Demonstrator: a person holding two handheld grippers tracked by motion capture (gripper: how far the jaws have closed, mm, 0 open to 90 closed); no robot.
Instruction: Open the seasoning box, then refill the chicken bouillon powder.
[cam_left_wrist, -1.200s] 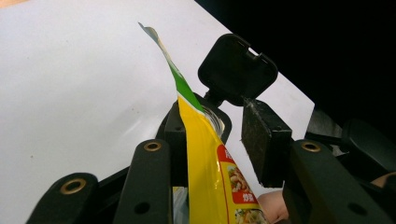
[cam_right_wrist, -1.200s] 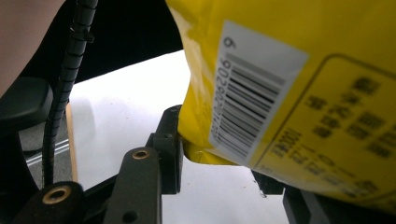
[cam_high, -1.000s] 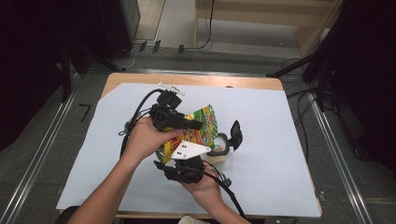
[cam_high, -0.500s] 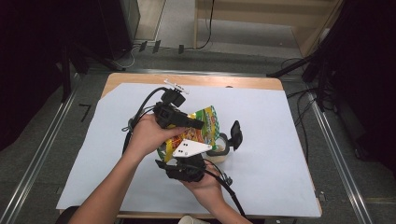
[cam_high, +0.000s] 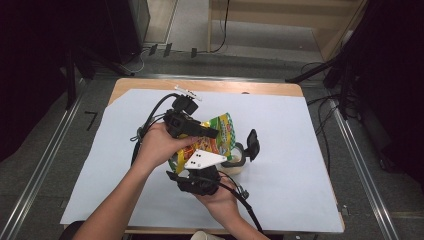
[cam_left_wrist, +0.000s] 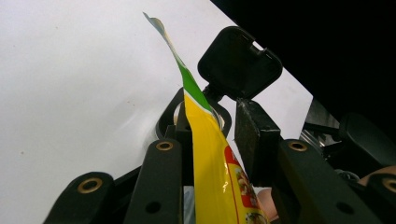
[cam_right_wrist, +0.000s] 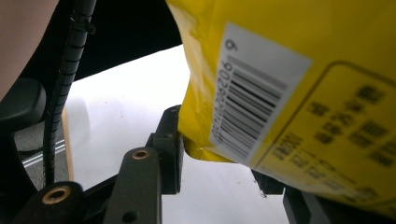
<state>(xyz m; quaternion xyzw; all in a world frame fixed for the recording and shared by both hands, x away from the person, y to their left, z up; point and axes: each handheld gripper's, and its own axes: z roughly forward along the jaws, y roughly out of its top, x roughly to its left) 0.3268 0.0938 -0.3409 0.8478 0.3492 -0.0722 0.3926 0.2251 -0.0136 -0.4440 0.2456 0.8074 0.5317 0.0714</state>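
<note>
Snack bag (cam_high: 216, 137), yellow and green, sits upright between my two grippers near the middle of the table (cam_high: 300, 150), just above a small round container (cam_high: 235, 159) with its black flip lid (cam_high: 252, 144) standing open. My left gripper (cam_high: 212, 134) has just been closing and its jaws now clamp the bag's upper edge (cam_left_wrist: 205, 154). My right gripper (cam_high: 197, 167) pinches the bag's lower corner (cam_right_wrist: 196, 149), barcode side facing its camera.
</note>
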